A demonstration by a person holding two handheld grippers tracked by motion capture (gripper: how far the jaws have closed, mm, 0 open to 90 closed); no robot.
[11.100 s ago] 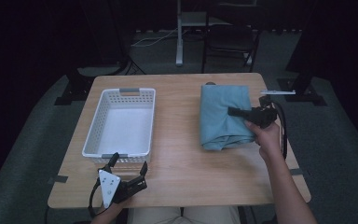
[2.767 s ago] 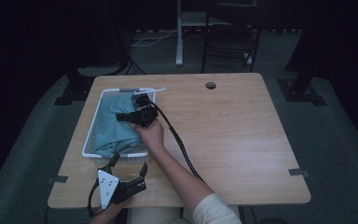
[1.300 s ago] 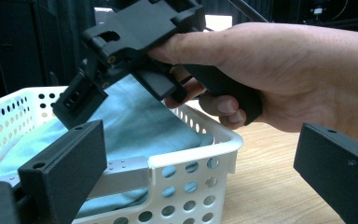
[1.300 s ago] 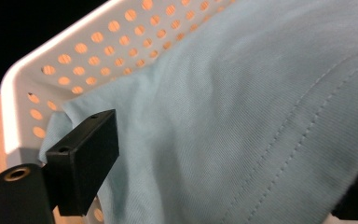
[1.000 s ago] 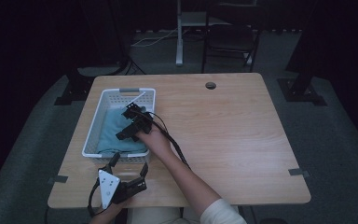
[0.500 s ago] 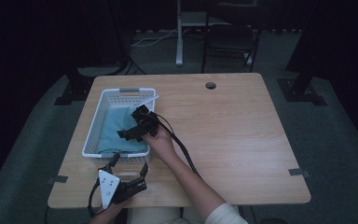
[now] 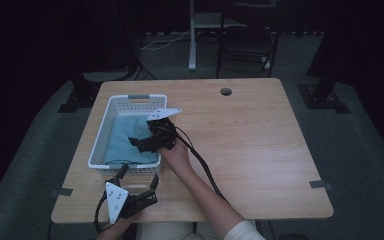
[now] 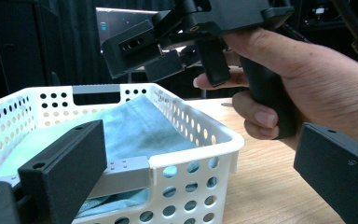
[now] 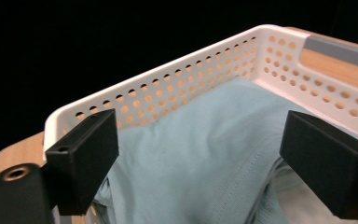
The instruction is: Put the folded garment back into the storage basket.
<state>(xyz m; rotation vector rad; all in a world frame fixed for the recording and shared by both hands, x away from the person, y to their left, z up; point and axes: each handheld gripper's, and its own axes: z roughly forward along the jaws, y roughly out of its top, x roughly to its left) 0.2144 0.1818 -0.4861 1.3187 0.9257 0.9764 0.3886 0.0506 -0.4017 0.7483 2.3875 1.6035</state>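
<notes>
so the table (image 7: 260, 150) carries the basket (image 7: 100, 137) at my left, its long axis running away from me, and the cloth (image 7: 122, 137) lies inside it, spread along that axis. my right gripper (image 7: 139, 143) hovers over the basket's near right part, jaws just opened wider and empty, cloth directly below them. my left gripper (image 7: 139, 185) rests spread and empty just before the basket's near wall, farther off.

A basket (image 7: 96, 150) sits on the left half of the bench (image 7: 260, 145), with a folded cloth (image 7: 125, 142) lying inside it.
</notes>
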